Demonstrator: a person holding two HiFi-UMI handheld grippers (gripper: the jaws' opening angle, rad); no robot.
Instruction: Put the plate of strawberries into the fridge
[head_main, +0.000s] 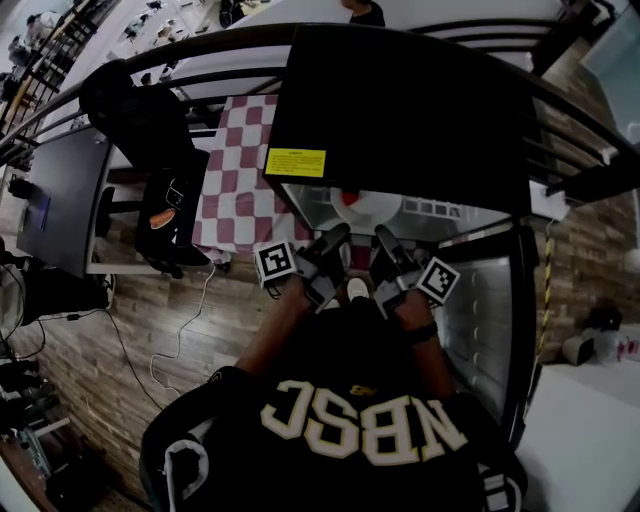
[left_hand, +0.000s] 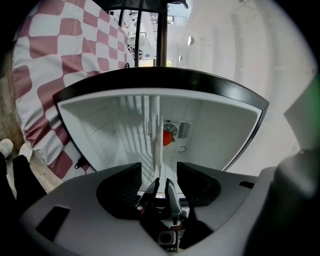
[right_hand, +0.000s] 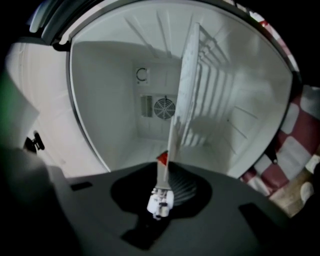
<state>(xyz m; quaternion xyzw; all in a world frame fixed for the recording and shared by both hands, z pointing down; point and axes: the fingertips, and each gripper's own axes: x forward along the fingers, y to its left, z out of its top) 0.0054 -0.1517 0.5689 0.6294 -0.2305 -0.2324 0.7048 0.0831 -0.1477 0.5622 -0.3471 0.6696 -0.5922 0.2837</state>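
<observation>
- Only the head view shows the whole black fridge (head_main: 400, 110), its door open, and a checked cloth (head_main: 235, 180) to its left
- Only the gripper views show the fan grille (right_hand: 162, 107) on the back wall
- The white plate (head_main: 372, 210) is inside the fridge, a strawberry (left_hand: 167, 137) on it
- Both arms reach in side by side: the left gripper (left_hand: 157, 175) is released, its jaws wide either side of the rim, and the right gripper (right_hand: 162, 172) is clenched on the plate
</observation>
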